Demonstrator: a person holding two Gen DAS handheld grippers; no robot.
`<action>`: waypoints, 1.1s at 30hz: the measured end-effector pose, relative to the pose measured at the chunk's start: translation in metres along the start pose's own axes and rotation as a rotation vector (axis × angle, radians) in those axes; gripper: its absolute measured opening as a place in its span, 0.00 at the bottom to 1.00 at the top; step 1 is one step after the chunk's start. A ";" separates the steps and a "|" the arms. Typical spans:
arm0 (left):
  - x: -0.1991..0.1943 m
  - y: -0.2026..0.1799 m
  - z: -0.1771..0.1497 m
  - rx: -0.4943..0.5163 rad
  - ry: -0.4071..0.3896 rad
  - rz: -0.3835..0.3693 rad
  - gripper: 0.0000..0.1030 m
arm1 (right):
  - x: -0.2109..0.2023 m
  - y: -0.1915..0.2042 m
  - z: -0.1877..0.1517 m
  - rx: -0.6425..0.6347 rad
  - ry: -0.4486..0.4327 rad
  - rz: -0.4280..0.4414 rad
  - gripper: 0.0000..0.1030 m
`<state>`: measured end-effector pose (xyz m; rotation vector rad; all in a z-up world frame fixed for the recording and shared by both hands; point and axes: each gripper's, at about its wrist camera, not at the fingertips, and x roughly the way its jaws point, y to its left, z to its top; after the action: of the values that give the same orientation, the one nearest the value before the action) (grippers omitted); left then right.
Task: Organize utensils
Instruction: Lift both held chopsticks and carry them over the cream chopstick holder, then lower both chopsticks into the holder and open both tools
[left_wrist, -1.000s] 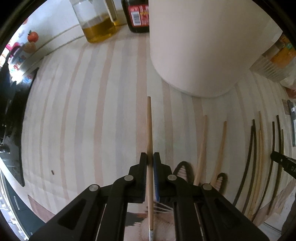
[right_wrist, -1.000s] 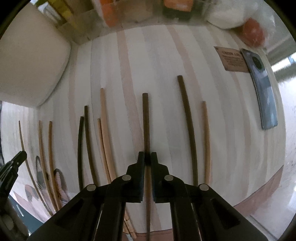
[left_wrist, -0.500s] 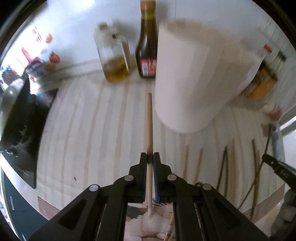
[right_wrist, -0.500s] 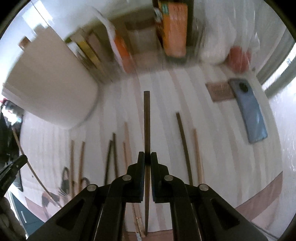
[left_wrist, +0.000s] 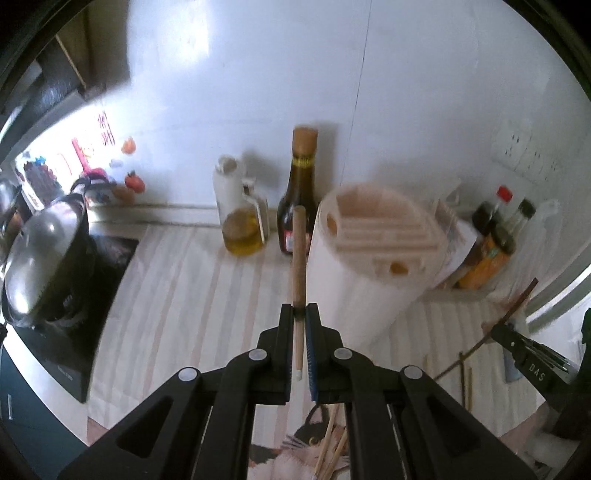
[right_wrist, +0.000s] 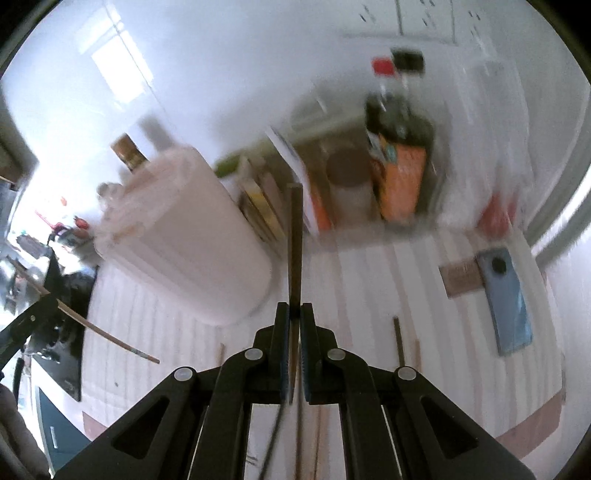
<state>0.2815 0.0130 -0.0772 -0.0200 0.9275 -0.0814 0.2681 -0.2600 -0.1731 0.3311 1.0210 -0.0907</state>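
My left gripper (left_wrist: 298, 314) is shut on a light wooden chopstick (left_wrist: 298, 258) that points away from me, lifted above the striped mat (left_wrist: 177, 295). My right gripper (right_wrist: 294, 314) is shut on a dark brown chopstick (right_wrist: 294, 243), also raised off the mat. A tall white utensil holder (left_wrist: 369, 258) with slots in its top stands just right of the light chopstick; it appears in the right wrist view as a white holder (right_wrist: 184, 243) to the left. Several other chopsticks (right_wrist: 398, 339) still lie on the mat. The right gripper (left_wrist: 532, 365) with its dark stick shows at the left view's right edge.
An oil jug (left_wrist: 242, 221) and a dark sauce bottle (left_wrist: 298, 206) stand by the wall. A pot (left_wrist: 40, 266) sits on a black cooktop at left. A condiment rack (right_wrist: 369, 177), a phone (right_wrist: 508, 299) and a small card (right_wrist: 461, 278) are at right.
Both grippers have risen well above the mat, each carrying its chopstick, and tilted up so the wall, bottles and the holder's top came into view.
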 end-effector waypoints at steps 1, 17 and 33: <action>-0.006 0.000 0.006 -0.006 -0.019 -0.001 0.04 | -0.007 0.006 0.007 -0.012 -0.017 0.015 0.05; -0.087 -0.007 0.114 -0.024 -0.223 -0.049 0.04 | -0.120 0.098 0.118 -0.181 -0.211 0.224 0.05; 0.030 -0.029 0.165 -0.025 -0.023 -0.129 0.04 | -0.044 0.128 0.192 -0.188 -0.209 0.127 0.05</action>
<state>0.4295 -0.0215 -0.0002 -0.1040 0.9034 -0.1886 0.4320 -0.2026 -0.0145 0.2090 0.7925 0.0837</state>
